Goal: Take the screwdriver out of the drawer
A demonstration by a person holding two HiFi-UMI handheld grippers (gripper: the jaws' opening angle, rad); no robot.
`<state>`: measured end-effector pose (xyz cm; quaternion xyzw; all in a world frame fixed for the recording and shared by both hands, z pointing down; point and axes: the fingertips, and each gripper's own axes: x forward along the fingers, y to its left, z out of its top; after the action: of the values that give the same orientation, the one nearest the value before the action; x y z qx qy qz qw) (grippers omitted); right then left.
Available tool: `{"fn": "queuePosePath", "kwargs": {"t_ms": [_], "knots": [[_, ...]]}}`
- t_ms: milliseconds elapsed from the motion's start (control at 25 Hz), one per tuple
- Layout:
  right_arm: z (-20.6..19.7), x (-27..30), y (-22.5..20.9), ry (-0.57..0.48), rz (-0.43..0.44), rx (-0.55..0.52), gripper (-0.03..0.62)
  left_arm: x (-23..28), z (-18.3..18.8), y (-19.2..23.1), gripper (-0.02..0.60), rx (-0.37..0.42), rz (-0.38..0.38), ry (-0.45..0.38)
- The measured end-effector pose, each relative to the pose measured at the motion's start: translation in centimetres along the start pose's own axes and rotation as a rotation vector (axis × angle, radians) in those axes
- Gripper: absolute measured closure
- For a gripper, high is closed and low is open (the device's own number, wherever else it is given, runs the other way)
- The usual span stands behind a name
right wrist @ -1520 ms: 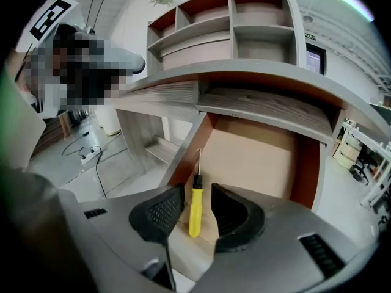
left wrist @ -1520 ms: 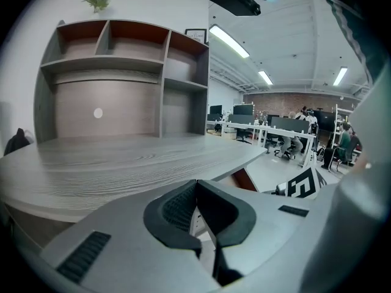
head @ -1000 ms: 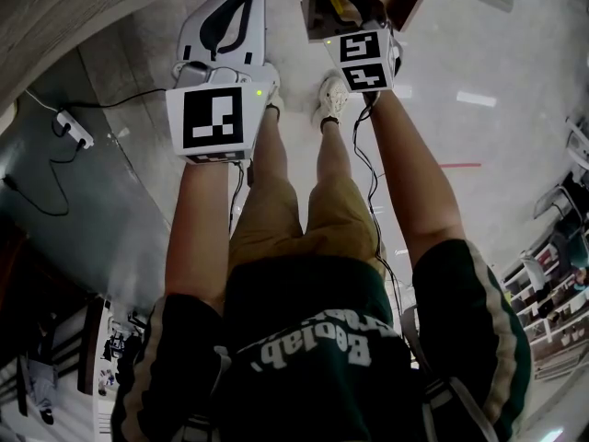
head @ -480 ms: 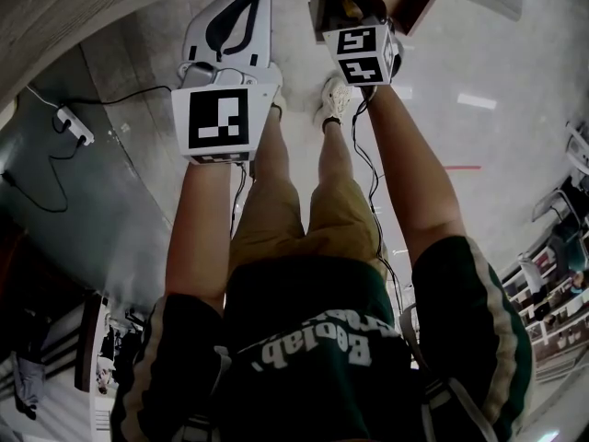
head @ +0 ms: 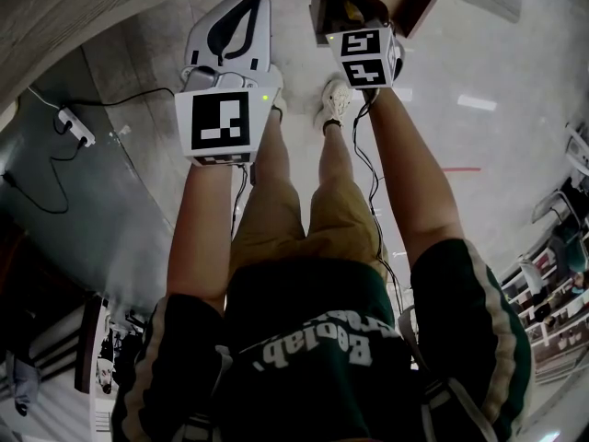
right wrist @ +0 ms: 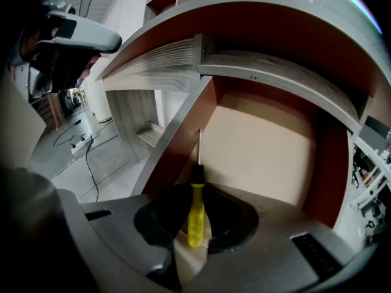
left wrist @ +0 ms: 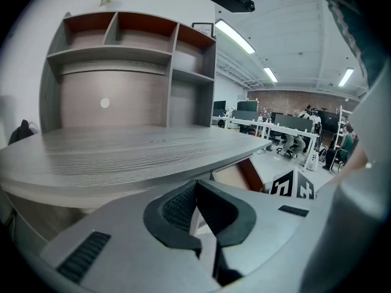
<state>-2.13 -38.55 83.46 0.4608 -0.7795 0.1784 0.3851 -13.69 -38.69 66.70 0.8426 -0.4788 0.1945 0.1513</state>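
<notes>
Right gripper [right wrist: 197,191]: jaws have just been closing since the earlier frames and now pinch the yellow handle of the screwdriver [right wrist: 194,215]. Neither hand has otherwise shifted much. Screwdriver lies inside the open drawer [right wrist: 263,145], thin shaft running beside its left wall. Right forearm stretched forward, gripper angled steeply down into the drawer. Left gripper [left wrist: 195,185] held out beside it, tilted slightly down, just below the worktop [left wrist: 134,151] edge. Its jaws meet at the tips with nothing between them.
</notes>
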Motion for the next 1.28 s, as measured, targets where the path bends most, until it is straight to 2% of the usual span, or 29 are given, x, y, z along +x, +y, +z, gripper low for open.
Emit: {"fn": "queuePosePath", "kwargs": {"t_ms": [400,840,1280], "knots": [[1.6,-3.1,-1.4,-0.040,-0.009,-0.014,0.511,-0.2,1.7,-1.8,0.563,0.005,-0.002,-0.011],[1.4,-7.9,-2.2,-0.051,0.012,-0.007,0.511,-1.3,3.7,-4.7,0.563,0.027,0.008,-0.024],[3.6,-16.1,-3.6,-0.089,0.041,-0.008,0.511,-4.0,8.8,-9.5,0.563,0.043,0.009,-0.033]]}}
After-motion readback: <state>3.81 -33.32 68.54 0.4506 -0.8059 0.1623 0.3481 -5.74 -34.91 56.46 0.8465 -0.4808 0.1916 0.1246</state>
